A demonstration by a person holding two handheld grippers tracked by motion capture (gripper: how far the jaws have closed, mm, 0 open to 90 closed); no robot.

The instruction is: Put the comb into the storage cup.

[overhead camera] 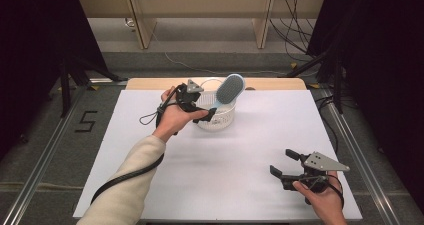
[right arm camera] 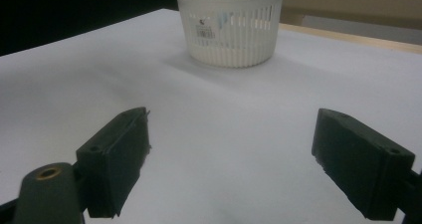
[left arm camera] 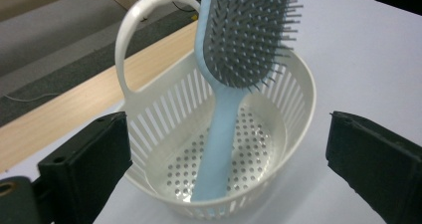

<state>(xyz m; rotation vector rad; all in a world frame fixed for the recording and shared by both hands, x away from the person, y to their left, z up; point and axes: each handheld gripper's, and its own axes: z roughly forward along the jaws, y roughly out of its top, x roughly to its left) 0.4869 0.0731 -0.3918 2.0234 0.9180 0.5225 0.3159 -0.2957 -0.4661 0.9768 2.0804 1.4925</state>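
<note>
The hairbrush (overhead camera: 227, 92) stands handle-down in the white basket (overhead camera: 220, 120) at the table's far side, bristle head tilted up and right. The left gripper (overhead camera: 207, 114) sits beside it, jaws wide apart and empty; the right gripper (overhead camera: 282, 164), near right, gapes too.

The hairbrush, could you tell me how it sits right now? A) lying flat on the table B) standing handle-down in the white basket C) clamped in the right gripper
B: the hairbrush stands handle-down inside the white basket, its bristled head above the rim.
</note>
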